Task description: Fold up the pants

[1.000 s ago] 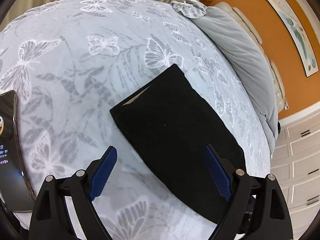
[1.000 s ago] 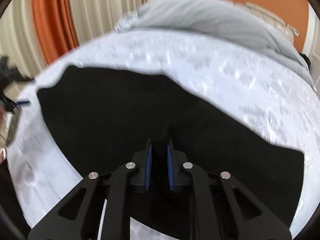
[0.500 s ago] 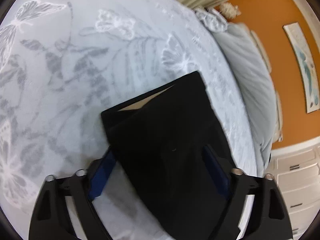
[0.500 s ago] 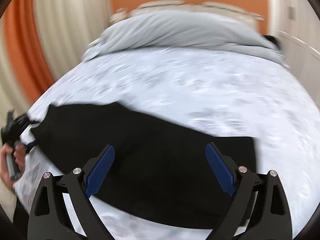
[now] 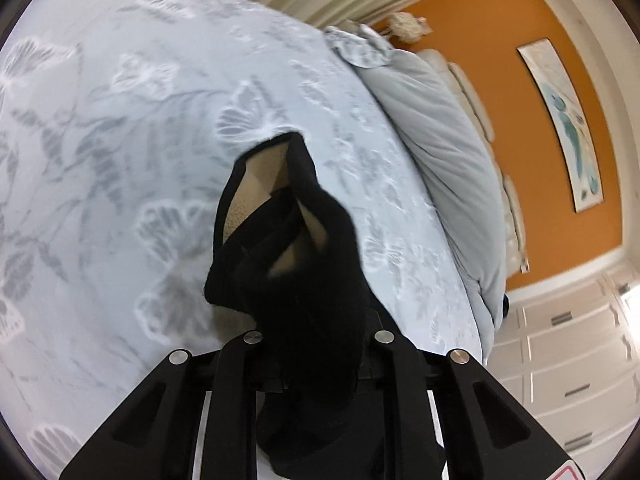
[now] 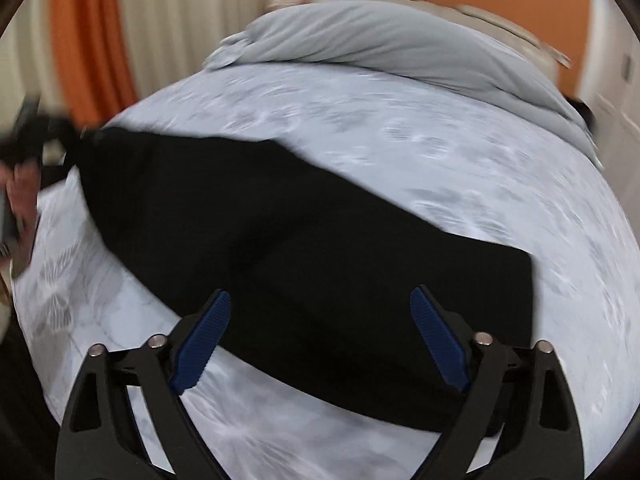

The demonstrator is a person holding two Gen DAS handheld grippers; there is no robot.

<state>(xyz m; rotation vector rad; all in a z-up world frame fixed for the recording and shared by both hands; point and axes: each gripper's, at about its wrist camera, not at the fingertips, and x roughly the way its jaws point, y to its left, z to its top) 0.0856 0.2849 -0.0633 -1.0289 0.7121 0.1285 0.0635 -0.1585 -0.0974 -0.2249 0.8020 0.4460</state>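
Black pants with a tan lining lie as a long folded strip across the butterfly-print bedspread. In the left wrist view one end of the pants is bunched and lifted. My left gripper is closing on it, its pads buried in the cloth. My right gripper hovers over the other end with its blue pads wide apart. Its jaws are closing, the cloth lies below and between them, and the pads do not touch it. The left gripper and a hand show blurred at the far left.
A grey duvet is heaped along the head of the bed by an orange wall. White drawers stand beyond the bed's edge on the right. Orange and cream curtains hang behind the bed.
My left gripper came down over the pants' end and shut on it, bunching and lifting the cloth. My right gripper let go of the pants, opened wide and drew back a little.
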